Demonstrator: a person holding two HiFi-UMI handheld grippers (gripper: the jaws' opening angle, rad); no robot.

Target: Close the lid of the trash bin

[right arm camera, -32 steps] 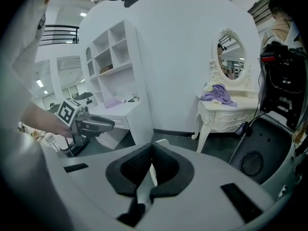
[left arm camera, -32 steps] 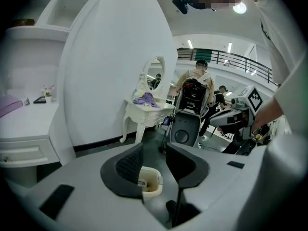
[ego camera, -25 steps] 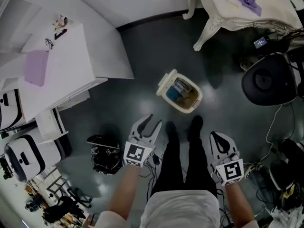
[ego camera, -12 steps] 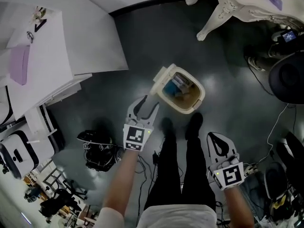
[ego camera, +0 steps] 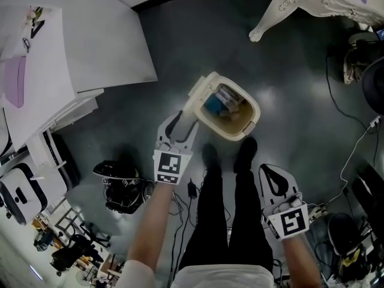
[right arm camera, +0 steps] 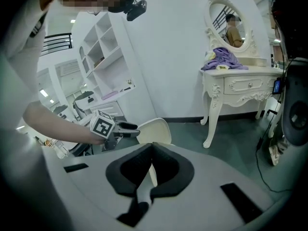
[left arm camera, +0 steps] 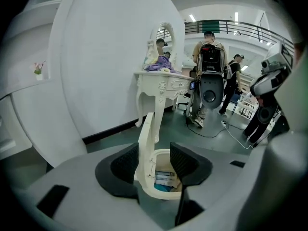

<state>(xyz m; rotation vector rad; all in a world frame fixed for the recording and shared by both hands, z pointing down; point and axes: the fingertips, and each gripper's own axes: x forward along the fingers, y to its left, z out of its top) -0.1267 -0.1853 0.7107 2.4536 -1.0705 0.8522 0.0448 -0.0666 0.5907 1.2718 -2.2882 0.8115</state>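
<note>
A cream trash bin (ego camera: 237, 128) stands on the dark floor just ahead of my shoes, with blue and white packaging inside. Its lid (ego camera: 201, 93) stands upright at the bin's left rear. My left gripper (ego camera: 182, 125) reaches the lid from the near left. In the left gripper view its jaws are opening (left arm camera: 154, 154) with the upright lid (left arm camera: 147, 134) between them, beside the left pad and apart from the right pad. My right gripper (ego camera: 273, 174) hangs over the floor beside my right leg, jaws shut and empty (right arm camera: 151, 148), pointing at the lid (right arm camera: 155, 129).
A white dressing table (ego camera: 288, 11) with carved legs stands beyond the bin. A white shelf unit (ego camera: 72, 59) fills the left. A black device (ego camera: 123, 188) lies on the floor at my left, and cables (ego camera: 354, 155) run at the right. People stand far back (left arm camera: 209, 76).
Both grippers have come down. The left one has moved forward to the bin until the upright lid stands between its jaws, which have widened. The right stays shut.
</note>
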